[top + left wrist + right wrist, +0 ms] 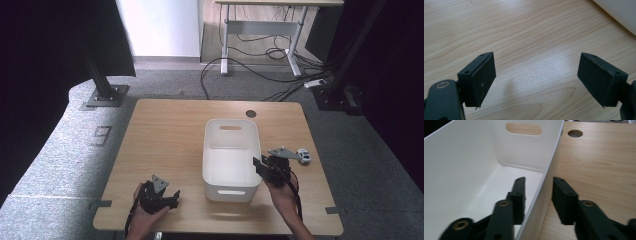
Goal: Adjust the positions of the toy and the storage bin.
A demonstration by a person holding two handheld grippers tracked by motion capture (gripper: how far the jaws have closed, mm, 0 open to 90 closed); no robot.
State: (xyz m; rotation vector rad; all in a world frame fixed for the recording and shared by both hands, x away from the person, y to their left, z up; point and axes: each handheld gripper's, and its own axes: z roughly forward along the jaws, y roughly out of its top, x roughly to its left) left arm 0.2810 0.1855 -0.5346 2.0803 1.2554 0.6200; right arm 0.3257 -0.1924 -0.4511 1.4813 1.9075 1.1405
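Left gripper (159, 197) rests at the table's (165, 125) near-left, jaws spread wide over bare wood, holding nothing. White bin (231, 159) stands mid-table. Right gripper (270, 167) straddles the bin's right wall, one jaw inside and one outside; whether the pads bite yet, cannot tell. Advice: seat deeper, squeeze squarely before moving. Small grey object (303, 155) beyond is too small to identify.

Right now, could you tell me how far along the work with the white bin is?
Done: the right gripper has reached the white bin, one of its jaws inside the right wall and one outside. In hand: closing on that wall; a gap shows, so the grip is not firm yet. Left: any move of the bin. The left gripper waits open over the wooden table.
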